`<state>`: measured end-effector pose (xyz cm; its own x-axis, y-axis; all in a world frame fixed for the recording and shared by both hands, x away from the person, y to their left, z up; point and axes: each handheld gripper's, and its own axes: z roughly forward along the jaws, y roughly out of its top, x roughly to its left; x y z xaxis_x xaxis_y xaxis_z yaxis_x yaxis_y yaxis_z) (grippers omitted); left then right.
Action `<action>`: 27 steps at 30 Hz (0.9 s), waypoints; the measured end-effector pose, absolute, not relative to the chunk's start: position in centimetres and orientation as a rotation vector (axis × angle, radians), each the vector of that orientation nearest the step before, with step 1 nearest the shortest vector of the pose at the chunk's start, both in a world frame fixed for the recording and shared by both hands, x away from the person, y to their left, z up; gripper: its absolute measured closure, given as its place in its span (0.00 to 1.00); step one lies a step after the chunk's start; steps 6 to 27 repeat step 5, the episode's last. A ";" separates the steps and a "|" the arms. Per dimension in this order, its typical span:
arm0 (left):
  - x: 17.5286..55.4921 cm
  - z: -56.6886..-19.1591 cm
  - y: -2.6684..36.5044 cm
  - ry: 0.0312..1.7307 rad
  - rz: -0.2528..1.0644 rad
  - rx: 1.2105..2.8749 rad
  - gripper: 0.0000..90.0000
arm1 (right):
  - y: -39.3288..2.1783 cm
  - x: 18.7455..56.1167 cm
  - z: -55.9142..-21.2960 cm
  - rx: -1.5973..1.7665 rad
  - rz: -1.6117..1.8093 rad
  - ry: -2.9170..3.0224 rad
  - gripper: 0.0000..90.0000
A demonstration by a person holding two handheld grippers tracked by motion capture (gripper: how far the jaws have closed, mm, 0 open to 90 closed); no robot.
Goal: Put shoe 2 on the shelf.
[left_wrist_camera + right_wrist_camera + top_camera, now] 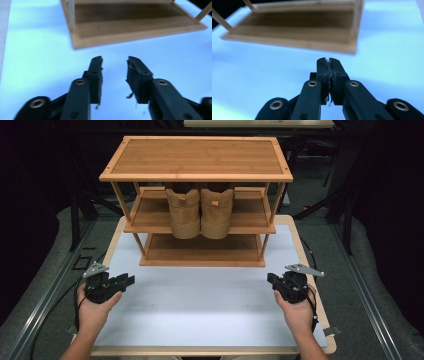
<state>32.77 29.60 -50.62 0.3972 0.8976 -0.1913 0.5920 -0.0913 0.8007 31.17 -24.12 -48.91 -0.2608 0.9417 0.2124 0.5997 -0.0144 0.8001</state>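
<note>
A wooden shelf (196, 175) stands at the far end of the white table (200, 305). Two brown boots (200, 212) sit side by side on its middle board, heels facing out. The left gripper (125, 282) is low over the table, near the shelf, with its jaws apart and nothing between them. The right gripper (271, 279) is low on the other side, its jaws almost pressed together and holding nothing.

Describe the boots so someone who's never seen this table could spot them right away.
On the white table stands a three-tier bamboo shoe rack. On its middle shelf sits a pair of tan suede boots, side by side with heels facing the person. They are the rack's sole load; the top and bottom shelf look bare.
</note>
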 end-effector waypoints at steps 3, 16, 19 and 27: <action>32.5 -52.2 30.3 1.298 0.472 1.788 0.58 | -24.9 30.9 -50.8 1.651 1.136 1.855 0.89; 32.4 -53.0 30.6 1.306 0.474 1.795 0.51 | -25.5 30.8 -51.7 1.646 1.123 1.853 0.73; 32.4 -53.0 30.6 1.306 0.474 1.795 0.51 | -25.5 30.8 -51.7 1.646 1.123 1.853 0.73; 32.4 -53.0 30.6 1.306 0.474 1.795 0.51 | -25.5 30.8 -51.7 1.646 1.123 1.853 0.73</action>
